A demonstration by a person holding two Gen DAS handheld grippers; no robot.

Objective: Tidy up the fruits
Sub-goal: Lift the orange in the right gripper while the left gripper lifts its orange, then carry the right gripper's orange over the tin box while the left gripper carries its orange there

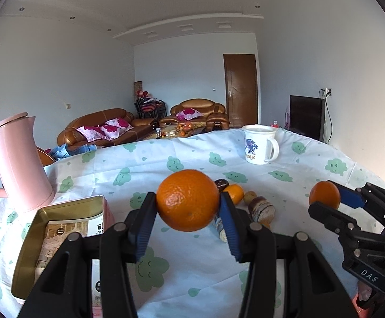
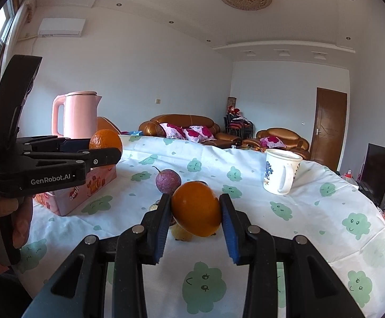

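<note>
Left gripper (image 1: pixel 188 209): fingers clamped on a large orange (image 1: pixel 187 200), held clear above the counter (image 1: pixel 192 259). Right gripper (image 2: pixel 195 213): fingers pinching a smaller orange (image 2: pixel 196 212), also lifted off the cloth.

Just left of the left gripper, an open tin box (image 1: pixel 60 228) with gold lining, printed card inside. Beyond the large orange, loose fruit on the counter: a small orange (image 1: pixel 235 193), a cut passion fruit (image 1: pixel 261 209), a yellowish fruit (image 1: pixel 250 197). From the right wrist, a whole purple passion fruit (image 2: pixel 168 181) sits behind the held fruit.

Farther back: pink kettle (image 1: pixel 14 164) at left, white mug (image 1: pixel 260 144) at right. Sofas (image 1: pixel 99 129) in the room beyond.
</note>
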